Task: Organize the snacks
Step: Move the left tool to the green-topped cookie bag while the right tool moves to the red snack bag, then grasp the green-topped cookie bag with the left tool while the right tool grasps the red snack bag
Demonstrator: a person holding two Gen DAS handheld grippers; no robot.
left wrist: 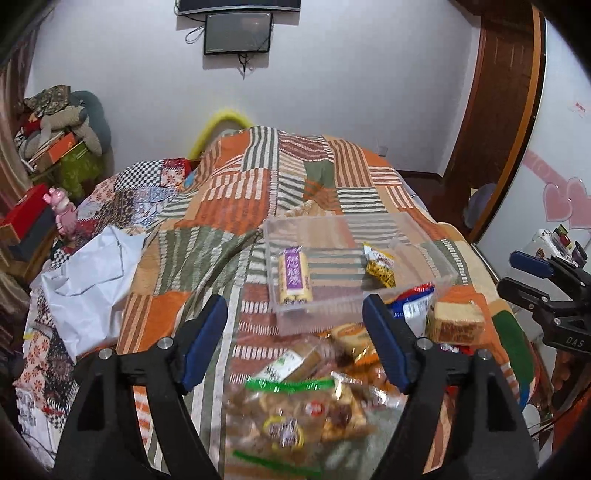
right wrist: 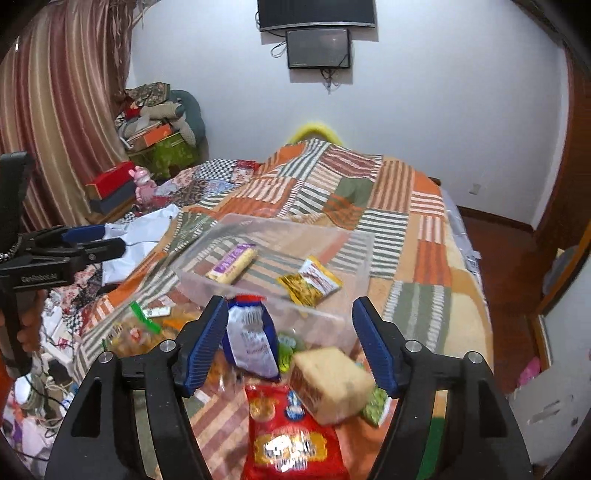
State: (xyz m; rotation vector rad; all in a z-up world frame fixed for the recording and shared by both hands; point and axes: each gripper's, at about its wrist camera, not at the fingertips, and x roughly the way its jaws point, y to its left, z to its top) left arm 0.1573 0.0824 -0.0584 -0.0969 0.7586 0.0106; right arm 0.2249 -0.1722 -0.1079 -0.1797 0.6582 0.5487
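Inside the clear plastic bin (left wrist: 424,236) lie a purple-labelled roll (left wrist: 293,277) and a yellow packet (left wrist: 378,266). My left claw (left wrist: 295,343) and right claw (right wrist: 290,343) both gape wide, holding nothing.

Patchwork bedspread (left wrist: 236,206), wall-mounted screen (left wrist: 238,33), striped curtain (right wrist: 55,110), pink toy (left wrist: 64,216), red box (right wrist: 110,183)

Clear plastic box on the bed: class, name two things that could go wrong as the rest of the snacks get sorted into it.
1. The clear plastic box rests on a soft, rumpled blanket, so it may tip or slide when nudged.
2. The loose snack pile overlaps; an open left gripper might catch two packets together.
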